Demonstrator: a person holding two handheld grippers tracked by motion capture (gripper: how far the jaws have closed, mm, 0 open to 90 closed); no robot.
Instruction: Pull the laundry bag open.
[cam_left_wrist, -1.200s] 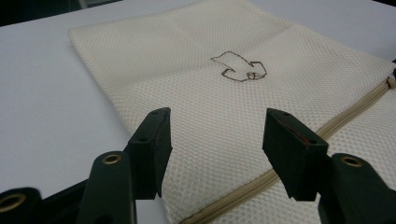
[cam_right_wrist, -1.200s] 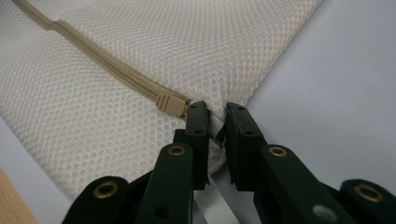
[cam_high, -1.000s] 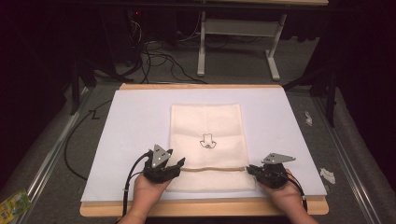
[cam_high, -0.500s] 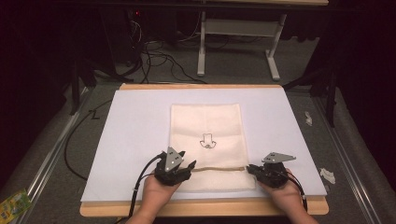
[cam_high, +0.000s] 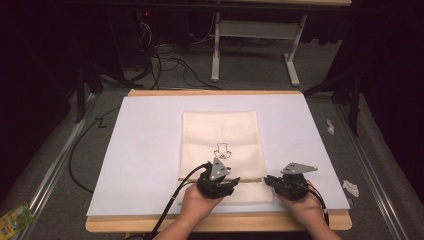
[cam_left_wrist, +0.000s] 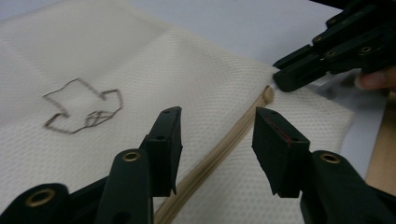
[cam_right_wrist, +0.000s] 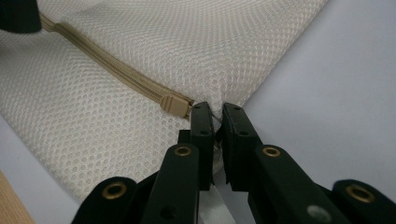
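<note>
We see a cream mesh zipper bag (cam_high: 223, 150) lying flat on the white sheet (cam_high: 140, 150) near the table's front edge. The right gripper (cam_right_wrist: 214, 122) is pinched onto the bag's edge just beside the tan zipper's (cam_right_wrist: 107, 63) end. The left gripper (cam_left_wrist: 217, 140) hangs over the zipper's middle, jaws spread with the zipper between them, nothing held.

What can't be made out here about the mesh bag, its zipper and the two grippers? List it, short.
- Zipper on the mesh bag: in the left gripper view, its near end is hidden behind the left gripper.
- Right gripper: in the right gripper view, its closed tips cover what they pinch at the bag's edge.
- Outline drawing: too small in the high view, blurred in the left gripper view.
</note>
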